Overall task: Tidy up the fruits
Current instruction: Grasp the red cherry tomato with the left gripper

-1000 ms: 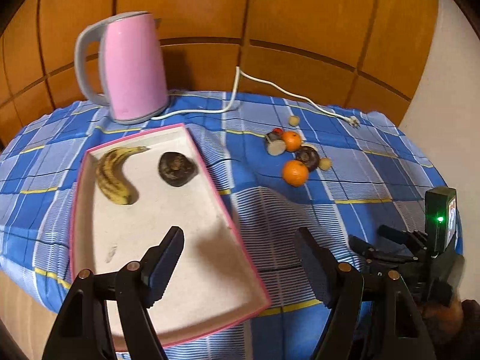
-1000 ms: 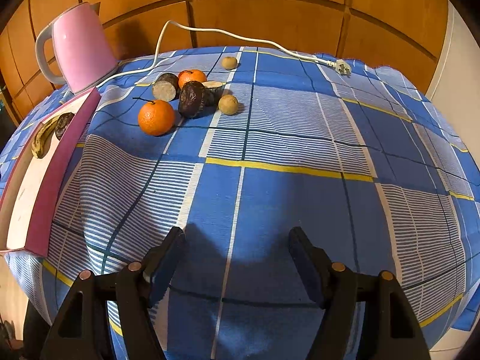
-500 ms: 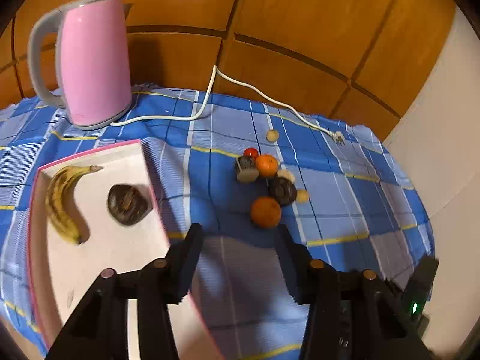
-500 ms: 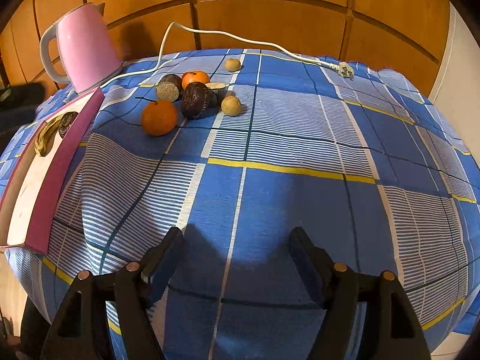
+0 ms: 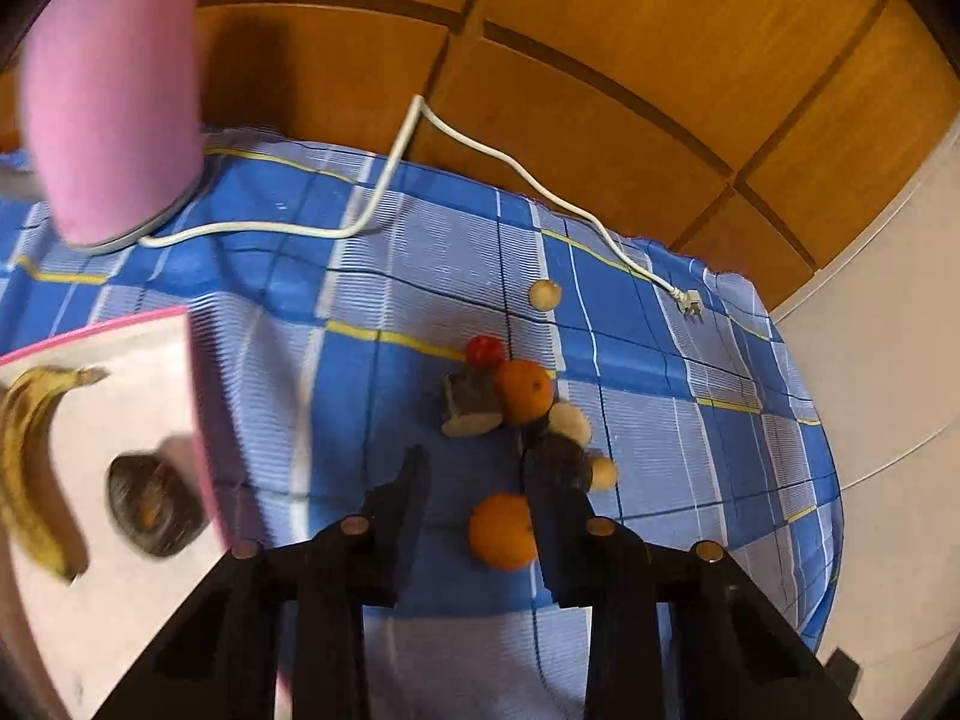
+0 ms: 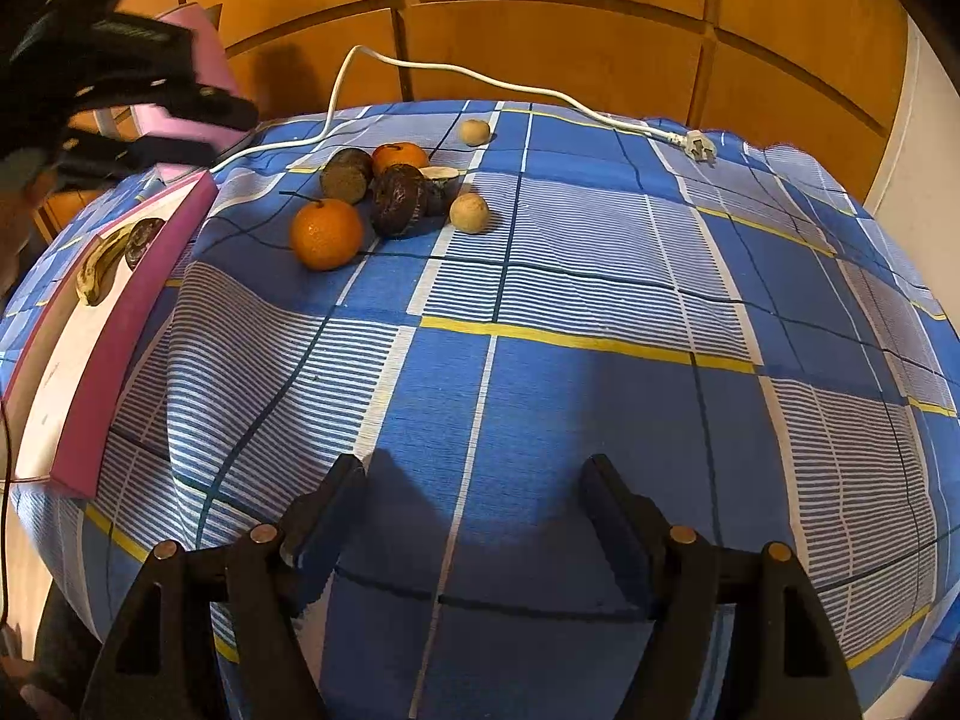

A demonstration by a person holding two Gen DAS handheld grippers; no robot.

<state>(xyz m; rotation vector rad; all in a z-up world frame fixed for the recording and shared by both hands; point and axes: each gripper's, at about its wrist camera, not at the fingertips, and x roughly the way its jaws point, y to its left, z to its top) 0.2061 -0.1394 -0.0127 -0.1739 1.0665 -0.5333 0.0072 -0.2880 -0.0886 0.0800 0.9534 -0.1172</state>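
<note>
A pink-rimmed white tray point(image 5: 198, 420) point(image 6: 108, 348) holds a banana point(image 5: 24, 468) point(image 6: 99, 264) and a dark wrinkled fruit point(image 5: 150, 504) point(image 6: 141, 240). A cluster of fruit lies on the blue checked cloth: two oranges point(image 5: 501, 531) point(image 6: 327, 234) point(image 5: 523, 391) point(image 6: 399, 157), dark fruits point(image 6: 397, 199) point(image 5: 471, 405), small tan fruits point(image 6: 469, 213) point(image 5: 545, 295) and a red one point(image 5: 485, 351). My left gripper point(image 5: 474, 480) is open above the cloth, beside the near orange. It also shows in the right wrist view point(image 6: 180, 126). My right gripper point(image 6: 474, 498) is open and empty over bare cloth.
A pink kettle point(image 5: 114, 96) stands at the back left. Its white cord point(image 5: 468, 138) point(image 6: 480, 75) runs across the cloth to a plug point(image 5: 687, 303) point(image 6: 699, 147). A wooden panelled wall is behind. The cloth drops off at the table's right edge.
My left gripper has moved forward and right, from over the tray toward the fruit cluster. The right gripper has stayed almost still.
</note>
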